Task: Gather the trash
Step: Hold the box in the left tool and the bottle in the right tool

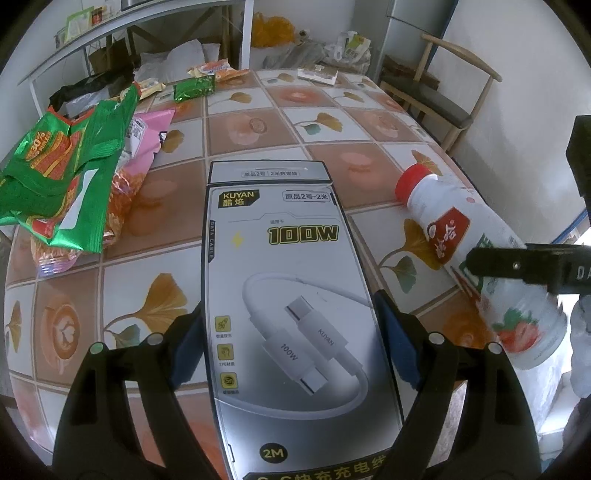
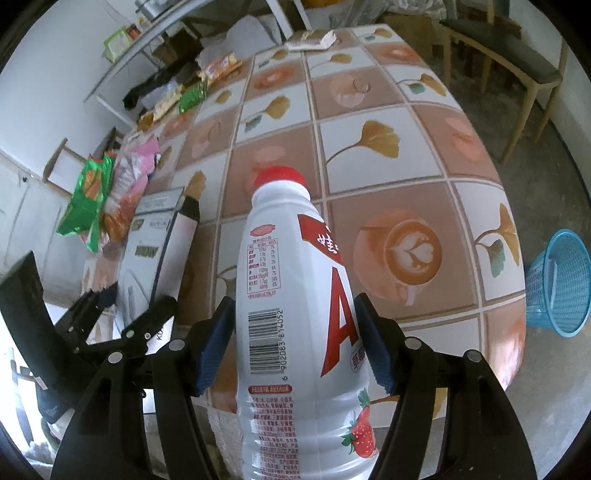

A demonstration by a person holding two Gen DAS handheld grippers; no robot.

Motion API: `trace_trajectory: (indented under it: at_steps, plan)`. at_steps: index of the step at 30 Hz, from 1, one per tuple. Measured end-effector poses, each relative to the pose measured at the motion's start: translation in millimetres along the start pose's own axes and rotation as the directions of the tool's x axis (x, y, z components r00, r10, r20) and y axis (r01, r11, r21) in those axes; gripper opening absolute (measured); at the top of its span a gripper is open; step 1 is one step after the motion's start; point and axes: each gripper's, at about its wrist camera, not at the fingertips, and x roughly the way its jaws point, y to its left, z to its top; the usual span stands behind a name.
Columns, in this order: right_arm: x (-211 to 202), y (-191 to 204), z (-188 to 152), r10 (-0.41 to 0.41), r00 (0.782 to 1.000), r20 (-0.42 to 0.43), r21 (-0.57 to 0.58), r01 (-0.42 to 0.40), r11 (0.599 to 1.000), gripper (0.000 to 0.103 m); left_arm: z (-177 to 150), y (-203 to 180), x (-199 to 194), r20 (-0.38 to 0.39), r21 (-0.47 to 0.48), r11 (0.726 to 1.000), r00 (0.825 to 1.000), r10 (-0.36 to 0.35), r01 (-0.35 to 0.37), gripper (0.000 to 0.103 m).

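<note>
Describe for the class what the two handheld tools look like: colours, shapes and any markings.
Both tools, left and right, have matte black angular fingers built from flat linked bars with round silver rivets. Each fingertip carries a dark blue ribbed pad. White letters, only partly readable, mark one black body. No cables or sleeves show.

Wood chair [image 1: 439, 88], white walls.

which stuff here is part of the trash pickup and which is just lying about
Part of the job:
- cable box, held in the left claw
- white drink bottle, held in the right claw
- green wrapper and pink wrapper on the table
- blue basket on the floor

Just lying about:
- wooden chair
- shelf
- tiled table
</note>
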Motion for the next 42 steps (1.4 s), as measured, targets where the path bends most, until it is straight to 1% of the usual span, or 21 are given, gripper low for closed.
trace_trajectory:
  at_steps: [2,4,10,20,25,31,35,42]
  plan:
    - [2.1,3.4,1.1,-0.009,1.0,-0.011,-0.019,0.009,1.0,0.065,-0.2,-0.3,0.4,-0.002,-0.001,1.0,1.0,-0.002,0.002,0.08]
    - [4.7,7.4,2.6,-0.036,0.999,-0.022,-0.041,0.035,0.999,0.068,-0.4,0.2,0.6,-0.003,-0.001,1.0,1.0,-0.003,0.003,0.08]
    - [8.3,15.7,7.0,-0.078,0.997,-0.023,-0.081,0.076,0.994,0.069,-0.7,0.6,0.6,-0.003,-0.004,1.0,1.0,-0.004,0.004,0.08]
    - [15.9,20.3,13.1,-0.113,0.993,-0.033,-0.098,0.11,0.989,0.069,-1.4,2.0,1.2,-0.004,-0.009,1.0,1.0,-0.007,0.007,0.08]
    - [17.3,23.3,15.2,-0.139,0.99,-0.026,-0.108,0.135,0.985,0.072,-1.4,2.7,1.4,-0.007,-0.009,1.0,1.0,-0.008,0.008,0.08]
    - [13.4,22.7,16.5,-0.143,0.99,0.01,-0.097,0.143,0.985,0.072,-1.7,5.8,1.2,-0.003,-0.015,1.0,1.0,-0.009,0.009,0.08]
    - [12.2,21.6,15.9,-0.127,0.992,0.018,-0.088,0.128,0.988,0.064,-2.4,6.1,0.9,-0.002,-0.018,1.0,1.0,-0.01,0.01,0.08]
    - [10.7,18.7,14.7,-0.12,0.992,0.038,-0.069,0.123,0.99,0.063,-2.4,5.8,0.8,-0.001,-0.018,1.0,1.0,-0.009,0.009,0.08]
